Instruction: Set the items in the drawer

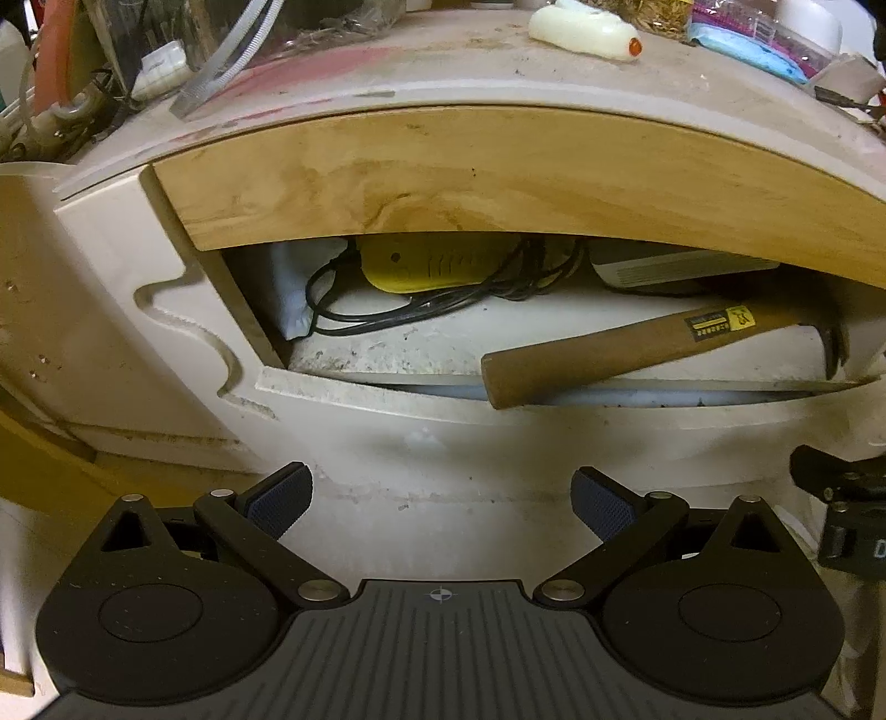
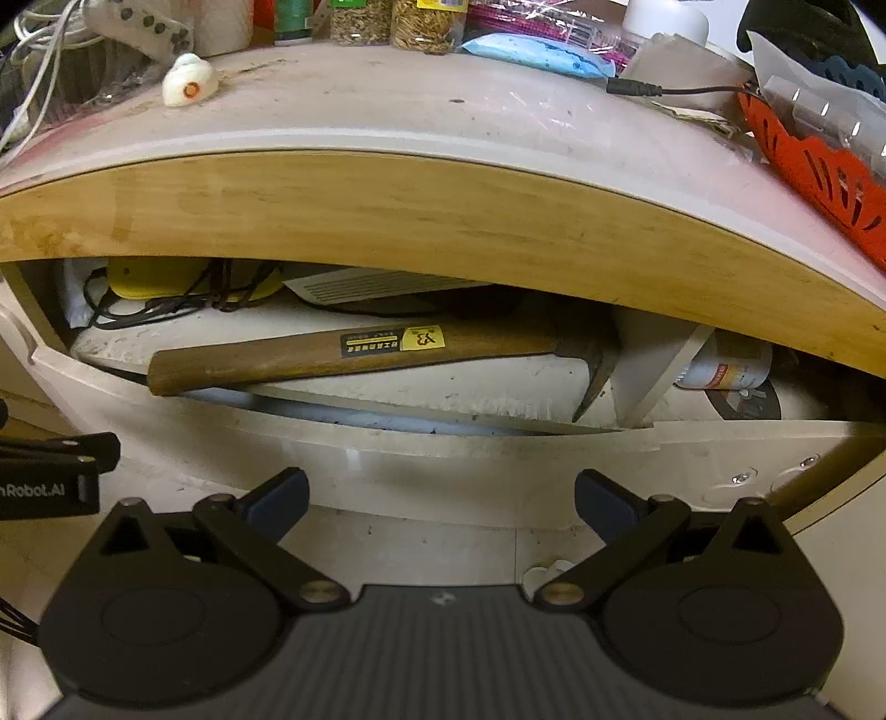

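The white drawer (image 1: pixel 387 410) (image 2: pixel 387 443) stands partly open under the wooden edge of the desk top (image 1: pixel 498 166) (image 2: pixel 443 221). A wooden-handled hammer (image 1: pixel 637 349) (image 2: pixel 360 354) lies across the drawer, its handle end resting over the front rim. A yellow device with black cable (image 1: pixel 437 260) (image 2: pixel 166 279) lies at the back left. My left gripper (image 1: pixel 440 504) is open and empty, just in front of the drawer front. My right gripper (image 2: pixel 440 498) is open and empty too, in front of the drawer front.
On the desk top lie a white bottle with an orange cap (image 1: pixel 581 30) (image 2: pixel 188 83), a blue pack (image 2: pixel 537 52), jars, cables and an orange basket (image 2: pixel 819 166). A white can (image 2: pixel 725 368) lies in the drawer's right compartment behind a divider (image 2: pixel 659 371). A paper (image 2: pixel 376 285) lies at the back.
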`<control>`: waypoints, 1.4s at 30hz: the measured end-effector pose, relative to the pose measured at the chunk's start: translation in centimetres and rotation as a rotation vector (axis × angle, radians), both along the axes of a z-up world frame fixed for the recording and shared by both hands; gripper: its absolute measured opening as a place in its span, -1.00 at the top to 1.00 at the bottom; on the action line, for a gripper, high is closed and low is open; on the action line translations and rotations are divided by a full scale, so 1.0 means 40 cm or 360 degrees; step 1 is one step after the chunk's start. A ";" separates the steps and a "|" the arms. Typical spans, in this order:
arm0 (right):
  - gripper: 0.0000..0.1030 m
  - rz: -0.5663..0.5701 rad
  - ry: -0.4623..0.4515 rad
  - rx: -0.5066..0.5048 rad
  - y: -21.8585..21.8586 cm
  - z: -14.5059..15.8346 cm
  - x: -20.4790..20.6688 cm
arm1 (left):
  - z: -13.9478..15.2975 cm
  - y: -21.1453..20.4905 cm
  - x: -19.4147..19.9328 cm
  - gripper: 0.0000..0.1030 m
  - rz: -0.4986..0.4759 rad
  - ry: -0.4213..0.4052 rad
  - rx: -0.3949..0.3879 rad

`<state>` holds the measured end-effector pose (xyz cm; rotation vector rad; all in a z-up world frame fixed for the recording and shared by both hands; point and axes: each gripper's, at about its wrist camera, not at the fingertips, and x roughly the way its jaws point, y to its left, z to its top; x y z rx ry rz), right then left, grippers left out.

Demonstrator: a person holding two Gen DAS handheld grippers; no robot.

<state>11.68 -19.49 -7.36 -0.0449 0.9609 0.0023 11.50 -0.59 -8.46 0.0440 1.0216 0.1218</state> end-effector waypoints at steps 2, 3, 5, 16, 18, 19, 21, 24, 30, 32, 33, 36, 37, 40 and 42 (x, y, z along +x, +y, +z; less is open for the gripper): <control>-0.99 -0.0003 0.0001 -0.0002 -0.001 -0.007 0.005 | -0.011 0.005 0.007 -1.00 0.0003 0.0005 -0.0001; -0.99 -0.0005 0.0004 -0.0004 -0.002 -0.011 0.008 | -0.016 0.007 0.010 -1.00 0.0005 0.0007 -0.0001; -0.99 -0.0010 0.0010 -0.0006 -0.003 -0.019 0.013 | -0.027 0.012 0.017 -1.00 0.0008 0.0012 -0.0002; -0.99 -0.0036 0.0045 -0.0011 -0.015 -0.053 0.039 | -0.056 0.030 0.050 -1.00 0.0015 0.0002 -0.0016; -0.99 -0.0038 0.0049 -0.0010 -0.016 -0.058 0.044 | -0.059 0.033 0.056 -1.00 0.0016 -0.0005 -0.0023; -0.99 -0.0036 0.0050 -0.0012 -0.015 -0.061 0.046 | -0.061 0.035 0.059 -1.00 0.0019 -0.0010 -0.0028; -0.99 -0.0034 0.0054 -0.0013 -0.015 -0.067 0.050 | -0.064 0.040 0.066 -1.00 0.0023 -0.0021 -0.0040; -0.99 -0.0031 0.0055 -0.0011 -0.016 -0.074 0.055 | -0.071 0.046 0.076 -1.00 0.0035 -0.0033 -0.0052; -0.99 -0.0020 0.0050 -0.0005 -0.018 -0.087 0.063 | -0.082 0.042 0.090 -1.00 0.0015 -0.0045 -0.0037; -0.99 -0.0016 0.0048 -0.0003 -0.019 -0.091 0.065 | -0.084 0.039 0.093 -1.00 0.0005 -0.0047 -0.0033; -0.99 -0.0014 0.0047 -0.0002 -0.019 -0.093 0.067 | -0.085 0.040 0.094 -1.00 0.0002 -0.0052 -0.0040; -0.99 -0.0008 0.0045 0.0001 -0.020 -0.099 0.070 | -0.088 0.043 0.097 -1.00 0.0001 -0.0061 -0.0066; -0.99 -0.0006 0.0044 0.0002 -0.021 -0.101 0.072 | -0.089 0.044 0.098 -1.00 0.0007 -0.0060 -0.0068; -0.99 0.0001 0.0040 0.0003 -0.020 -0.106 0.078 | -0.091 0.043 0.096 -1.00 -0.0011 -0.0068 -0.0063; -0.99 0.0009 0.0035 -0.0002 -0.017 -0.104 0.084 | -0.093 0.036 0.094 -1.00 -0.0043 -0.0070 -0.0027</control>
